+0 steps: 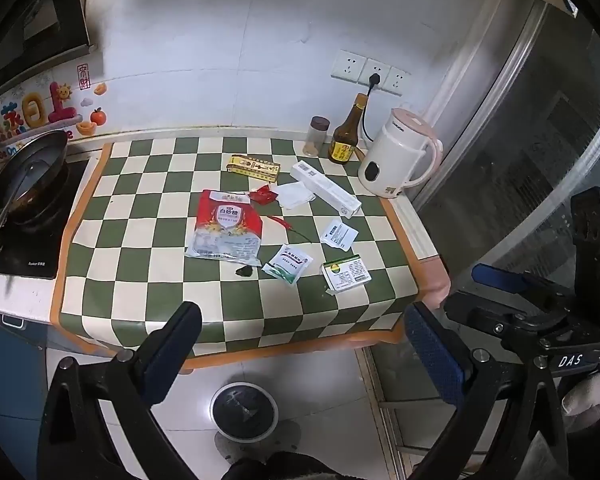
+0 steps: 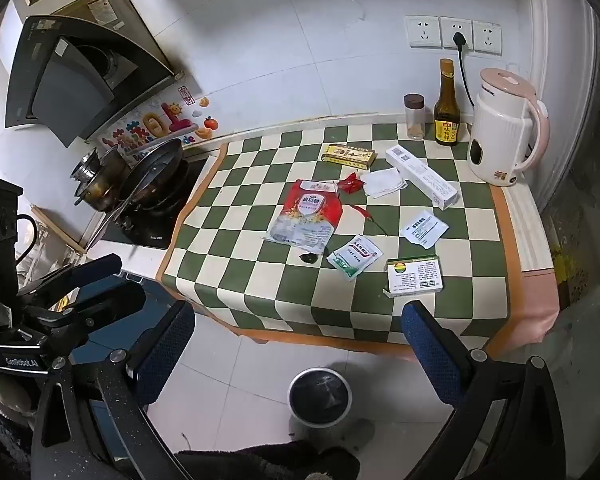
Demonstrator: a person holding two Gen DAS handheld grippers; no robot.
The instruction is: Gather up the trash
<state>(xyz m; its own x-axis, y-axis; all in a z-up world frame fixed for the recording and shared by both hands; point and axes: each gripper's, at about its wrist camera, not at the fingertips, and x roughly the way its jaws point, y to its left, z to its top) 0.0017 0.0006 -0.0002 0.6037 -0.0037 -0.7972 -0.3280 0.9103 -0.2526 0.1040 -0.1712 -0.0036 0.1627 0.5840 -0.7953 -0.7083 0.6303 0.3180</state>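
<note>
Bench (image 1: 100, 280): checkered vinyl cover, green and cream.
Sugar bag (image 1: 226, 226): flat glossy pouch, centre.
My left gripper (image 1: 300, 344) and right gripper (image 2: 296, 344): fingers released, empty.

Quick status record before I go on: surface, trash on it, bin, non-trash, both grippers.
surface: checkered mat
trash: sugar bag, green sachet, white sachet, small box, long white box, yellow box
bin: trash can on floor, below mat edge
non-trash: kettle, sauce bottle
left gripper: open, empty
right gripper: open, empty
</note>
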